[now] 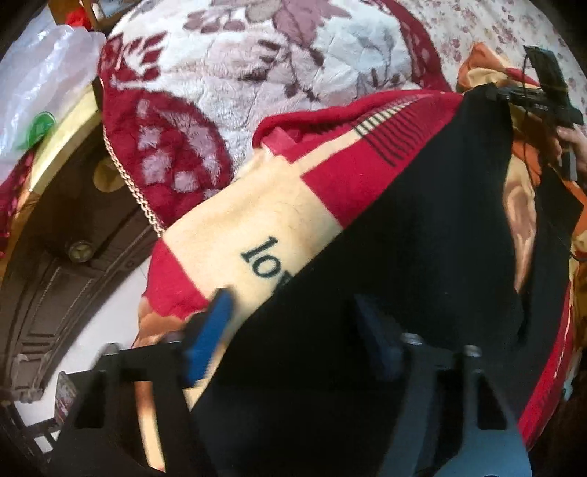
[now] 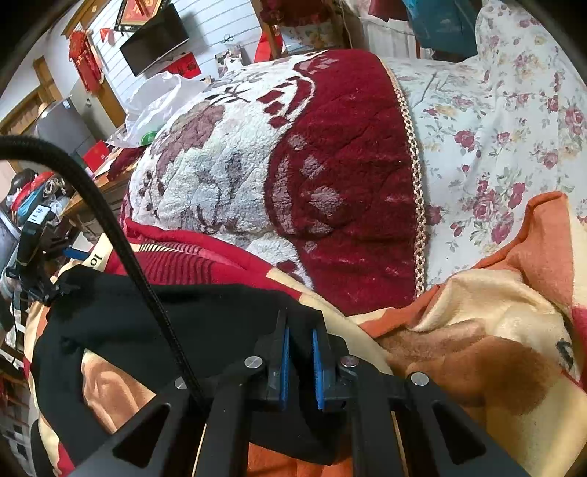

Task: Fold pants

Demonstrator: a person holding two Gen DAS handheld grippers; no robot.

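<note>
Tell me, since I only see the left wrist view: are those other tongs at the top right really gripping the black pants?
Observer: Yes. The right wrist view shows the right tongs shut on a fold of the black pants.
Operator: What else am I missing?
Observer: A dark TV hangs on the wall, which is outside your view.

Bed point(image 2: 513, 121) with floral sheet and piled blankets point(image 2: 330, 154), white slatted wall point(image 2: 220, 29) carrying a dark screen point(image 2: 154, 40) and red hangings point(image 2: 82, 58), dark carved wooden furniture point(image 1: 55, 293) beside a pale floor point(image 1: 106, 315).
</note>
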